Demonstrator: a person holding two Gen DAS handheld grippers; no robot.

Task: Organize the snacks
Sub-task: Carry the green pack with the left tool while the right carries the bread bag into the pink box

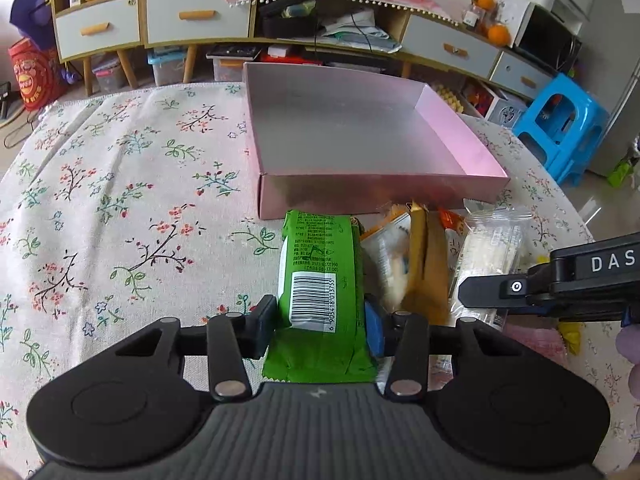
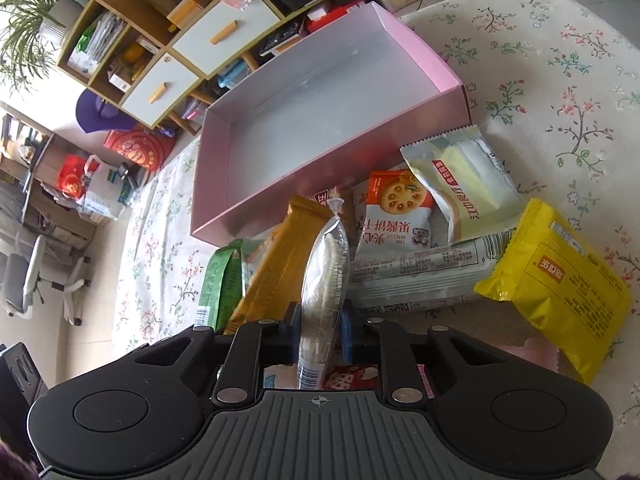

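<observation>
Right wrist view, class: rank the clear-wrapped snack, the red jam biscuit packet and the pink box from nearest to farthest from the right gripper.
1. Clear-wrapped snack: clamped between the fingers of the right gripper, standing on edge.
2. Red jam biscuit packet: ahead, slightly right, lying in the snack pile.
3. Pink box: farthest, beyond the pile, nothing inside it.

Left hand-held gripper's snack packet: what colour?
Green packet with a white barcode patch; clearest in the left wrist view.
</observation>
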